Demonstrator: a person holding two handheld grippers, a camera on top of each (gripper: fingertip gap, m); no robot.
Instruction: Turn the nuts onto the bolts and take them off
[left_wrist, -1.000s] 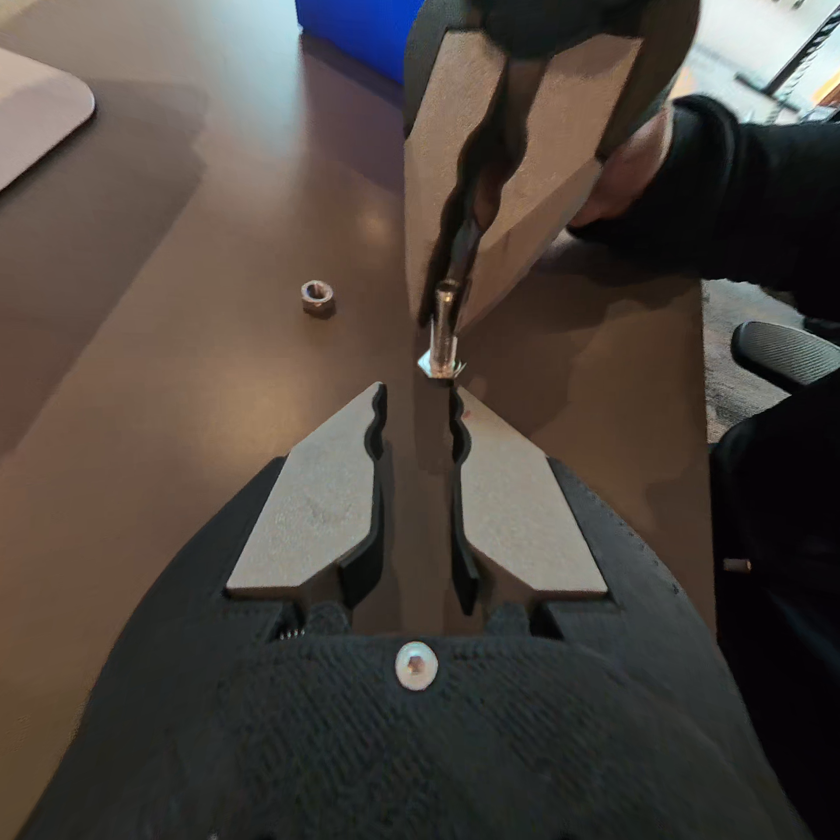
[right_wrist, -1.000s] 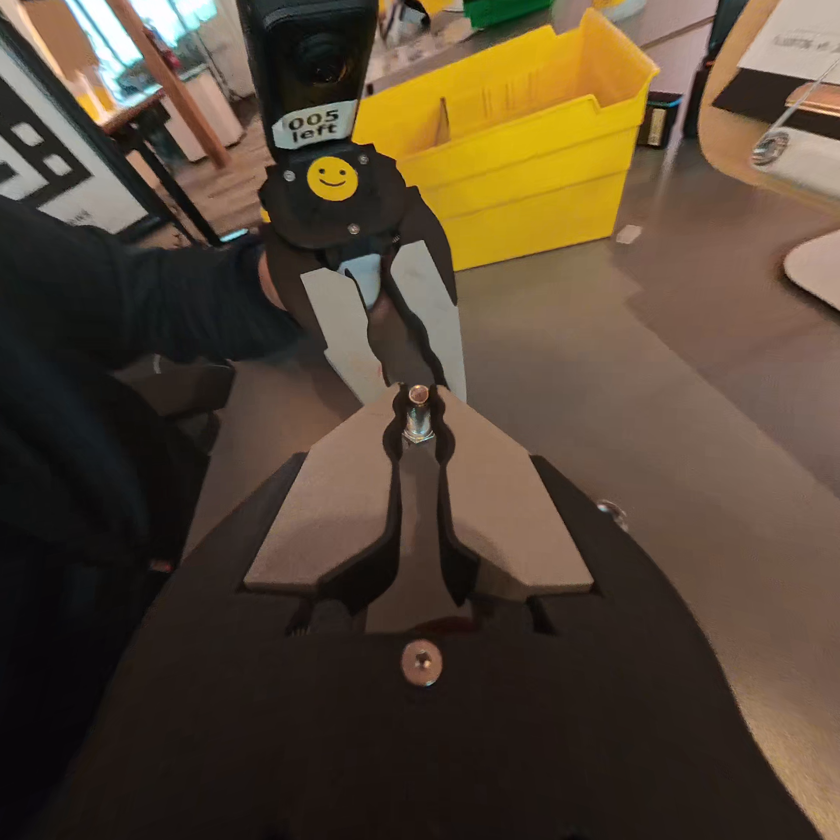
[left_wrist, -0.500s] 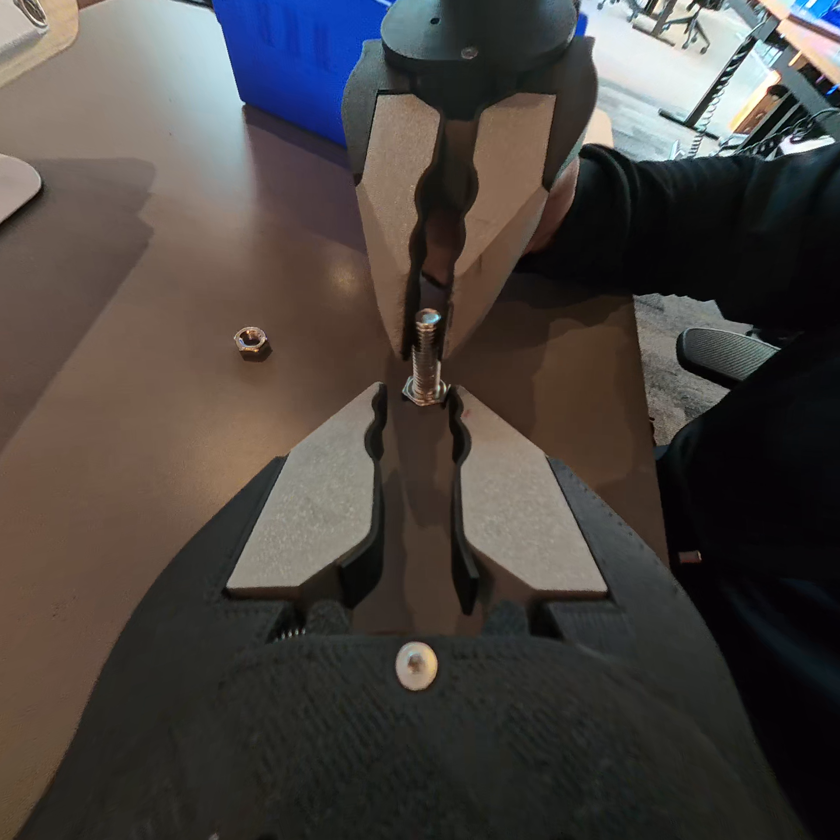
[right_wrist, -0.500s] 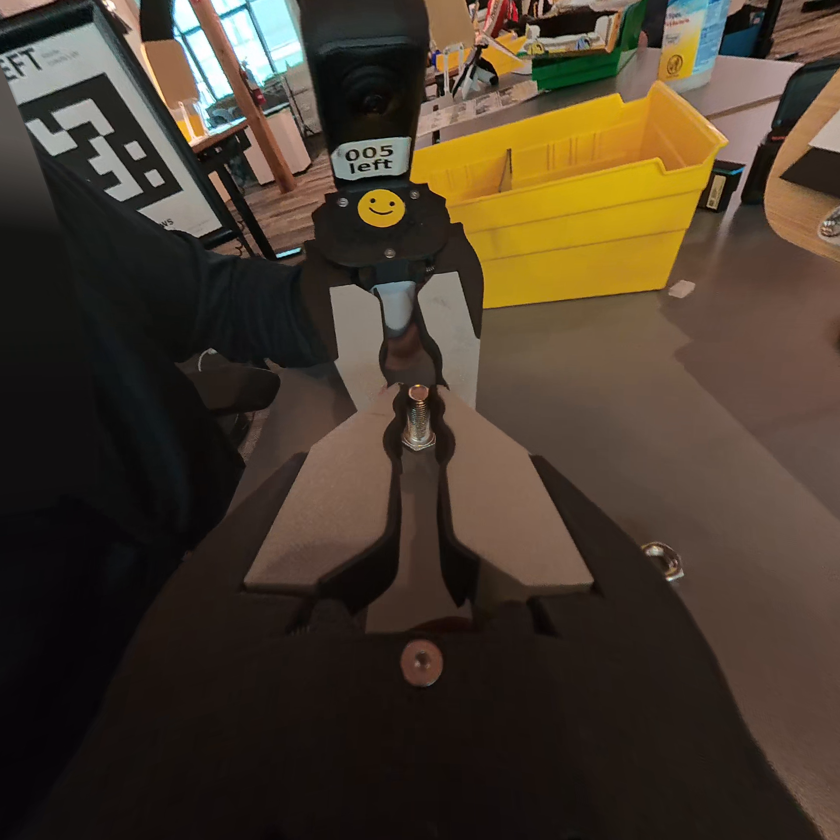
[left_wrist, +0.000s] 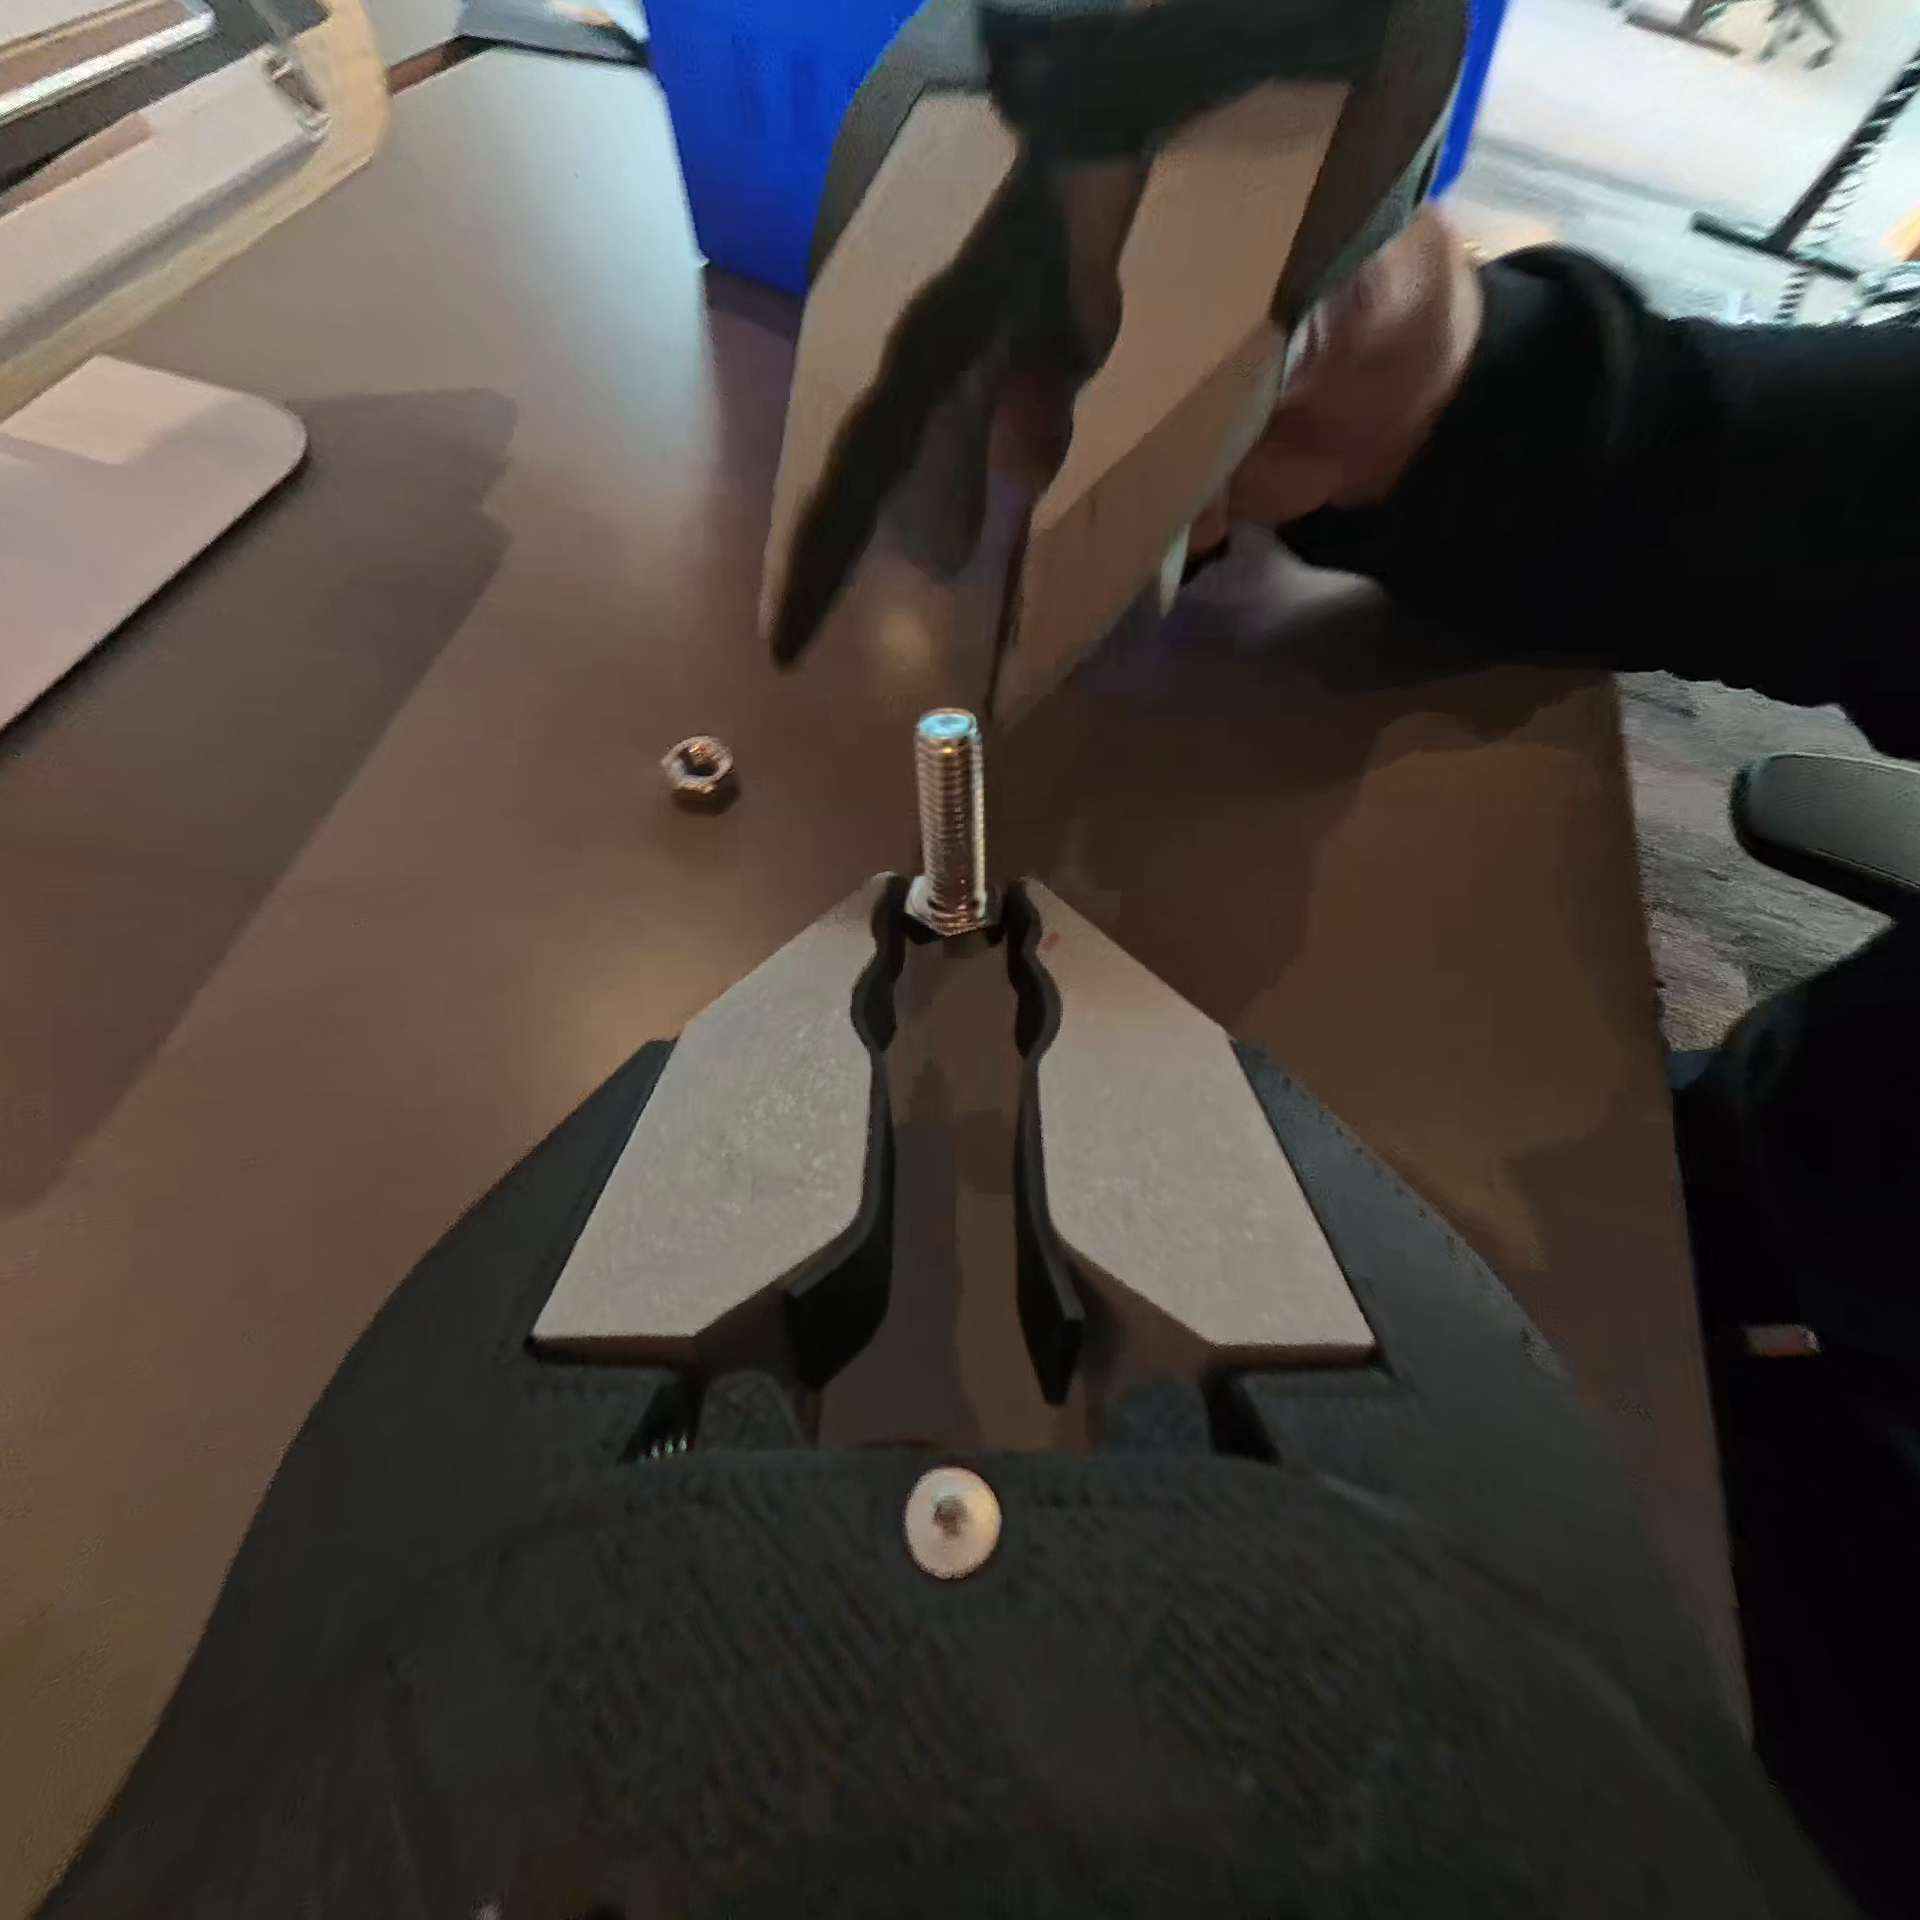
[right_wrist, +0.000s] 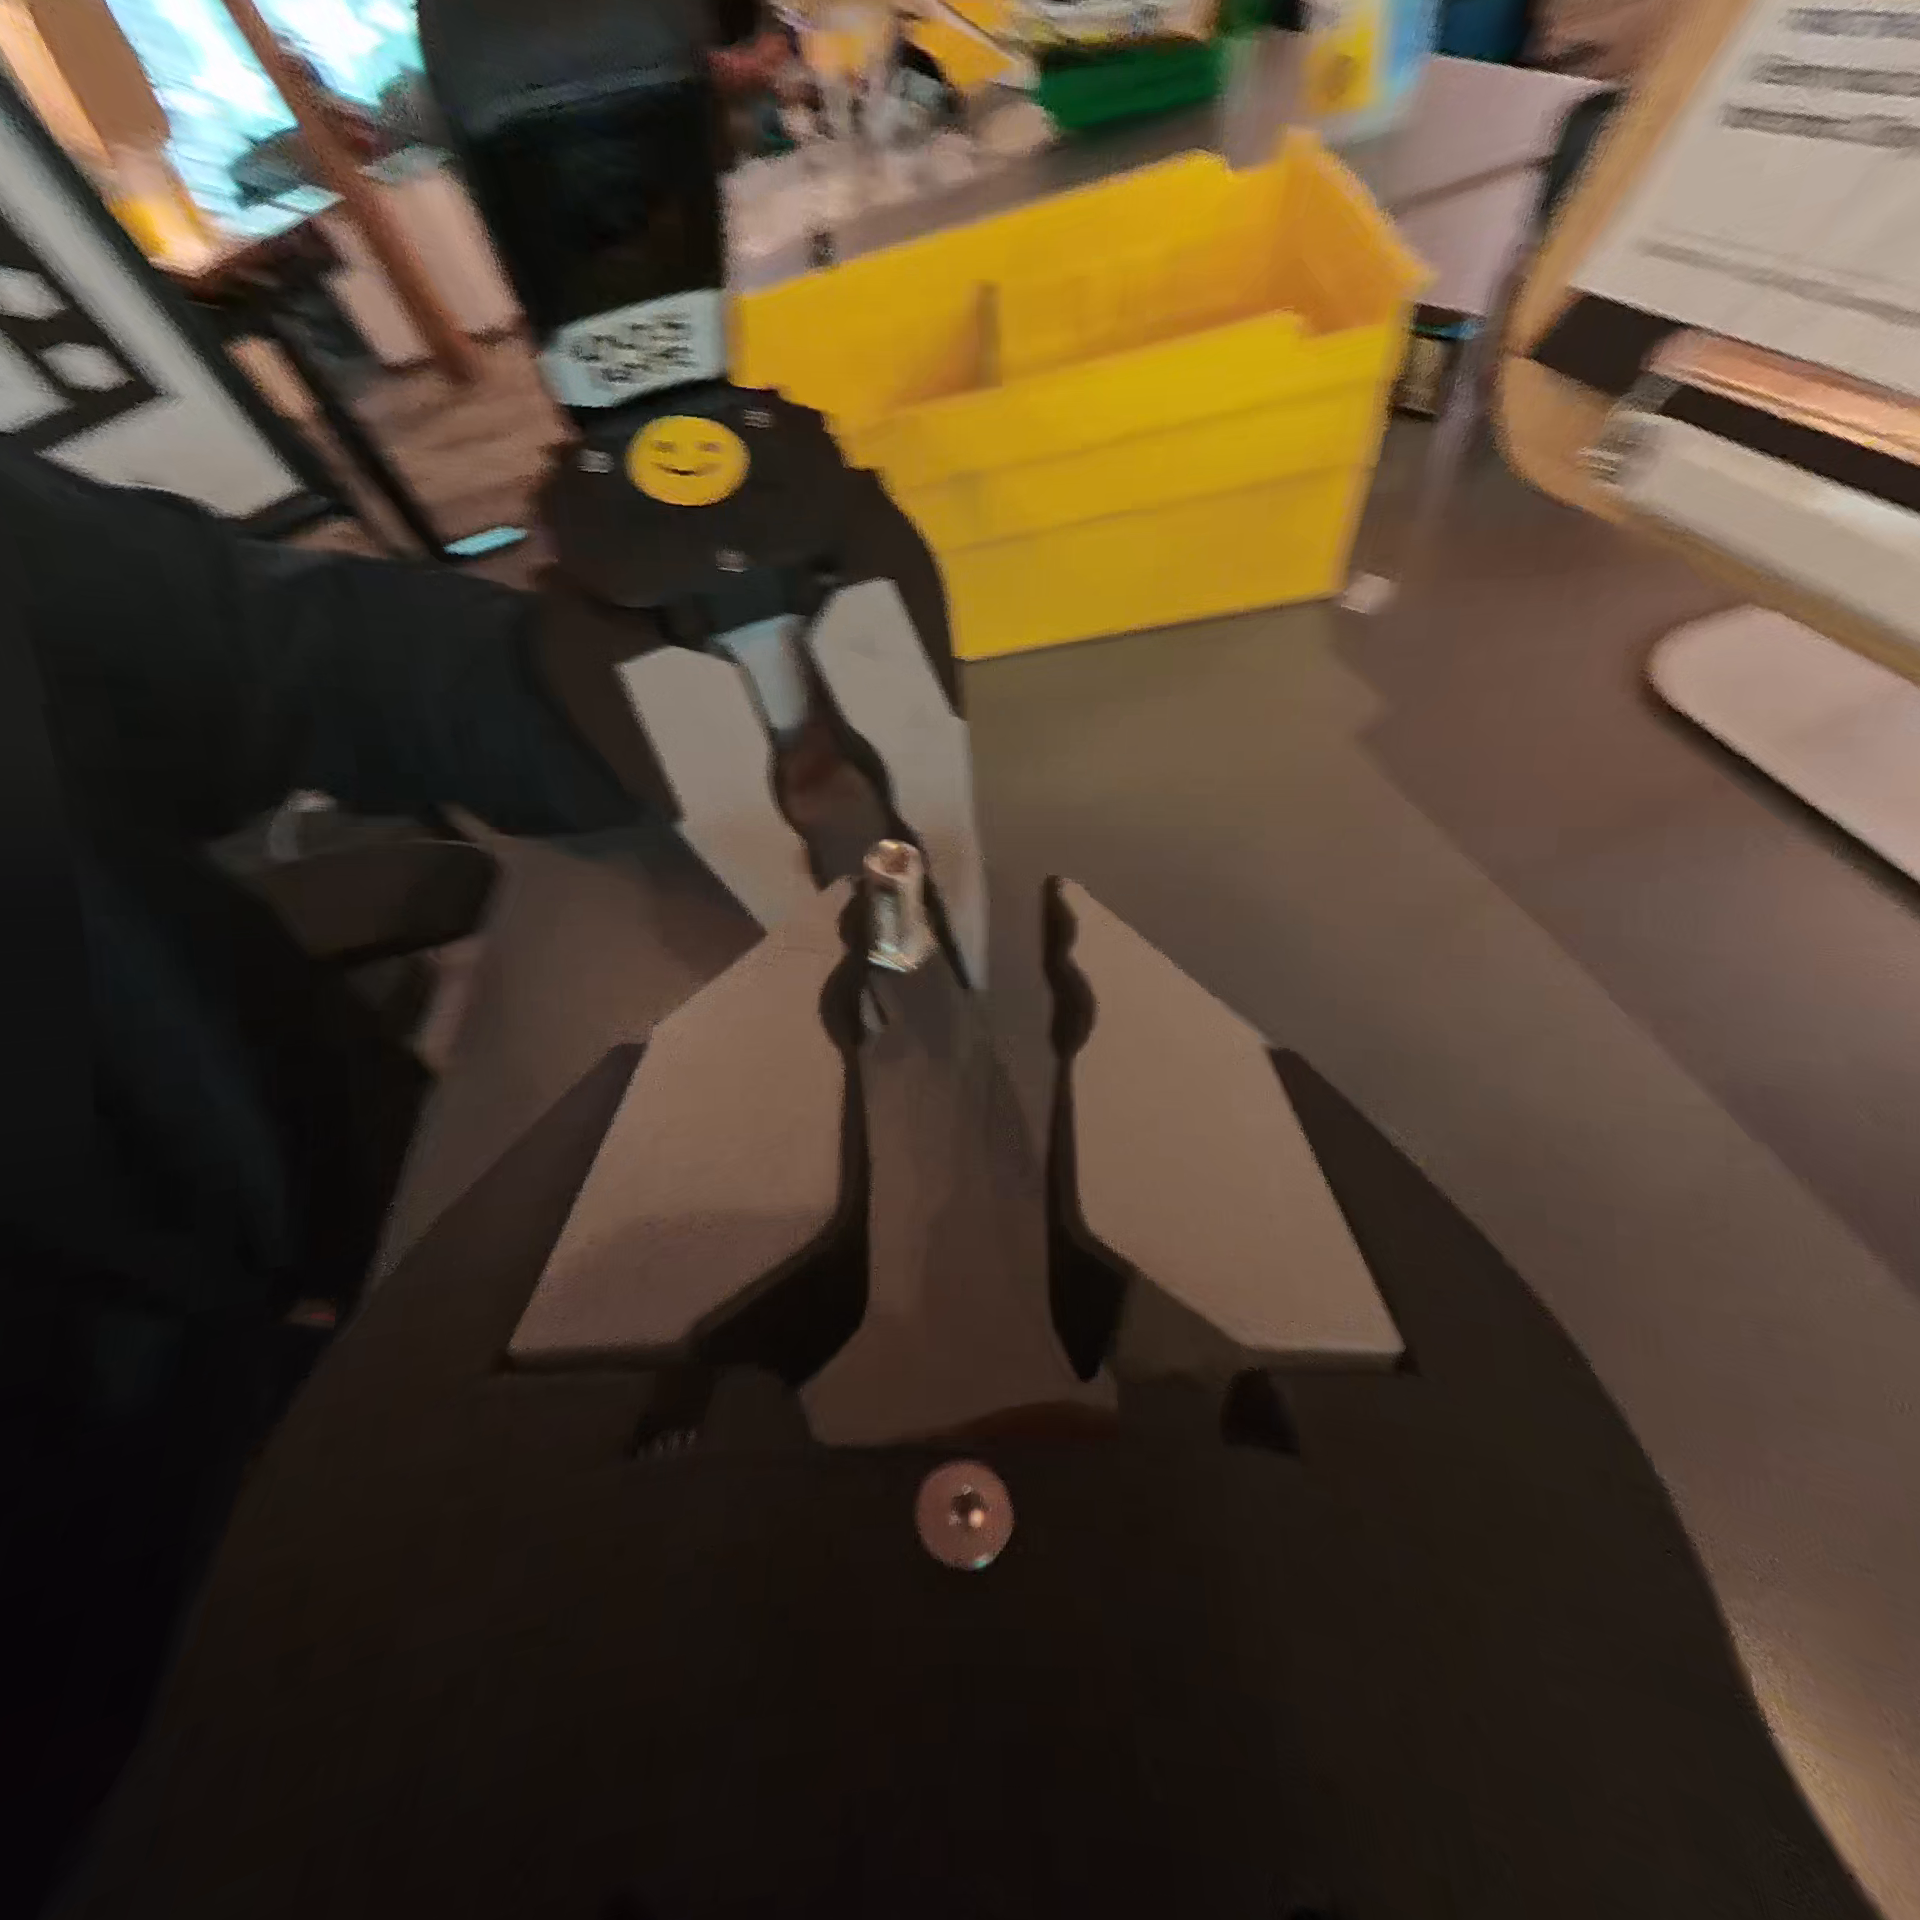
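Now the left gripper (left_wrist: 948, 914) is pinching the bolt (left_wrist: 948, 821) by its head, standing up. Only this left view is showing the loose nut (left_wrist: 698, 774) lying on the table (left_wrist: 312, 935). Opposite, the right gripper (right_wrist: 951, 925) is standing spread apart, holding nothing.

Left tool (left_wrist: 948, 902): fingers closed on the bolt (left_wrist: 948, 810) head, shank upright.
Right tool (right_wrist: 951, 914): fingers spread, empty, raised just beyond the bolt tip.

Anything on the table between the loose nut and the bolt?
No. In the left wrist view the stretch of brown table between the nut and the upright bolt is bare.
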